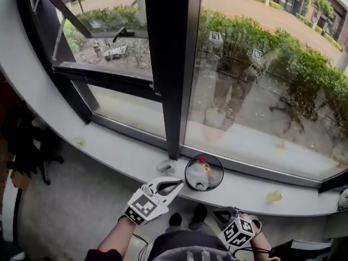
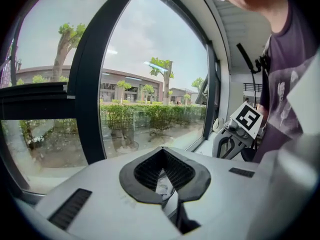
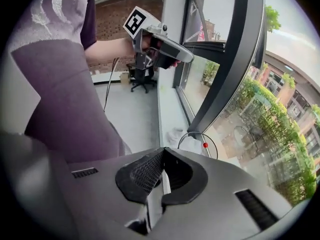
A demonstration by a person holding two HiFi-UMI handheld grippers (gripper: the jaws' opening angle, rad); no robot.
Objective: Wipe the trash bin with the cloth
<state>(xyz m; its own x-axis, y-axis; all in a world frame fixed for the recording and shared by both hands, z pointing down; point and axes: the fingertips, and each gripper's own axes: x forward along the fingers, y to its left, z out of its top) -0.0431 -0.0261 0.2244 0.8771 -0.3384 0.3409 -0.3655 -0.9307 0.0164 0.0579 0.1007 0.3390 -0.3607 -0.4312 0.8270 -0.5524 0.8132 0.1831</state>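
Note:
A small round trash bin (image 1: 204, 173) with a black rim stands on the white window sill (image 1: 109, 145), holding white rubbish and a red cap. Just left of it lies a crumpled white cloth (image 1: 166, 167). My left gripper (image 1: 176, 185) hovers over the sill's front edge, close to the cloth and bin, shut and empty. My right gripper (image 1: 220, 215) hangs lower, near the person's body, also shut with nothing in it. In the right gripper view the bin (image 3: 197, 144) and cloth (image 3: 176, 135) lie beyond the shut right gripper (image 3: 162, 176), with the left gripper (image 3: 160, 46) above.
A black window post (image 1: 173, 64) rises from the sill right behind the cloth and bin. A yellow scrap (image 1: 273, 196) lies on the sill to the right. A dark office chair (image 1: 27, 145) stands on the grey floor at the left.

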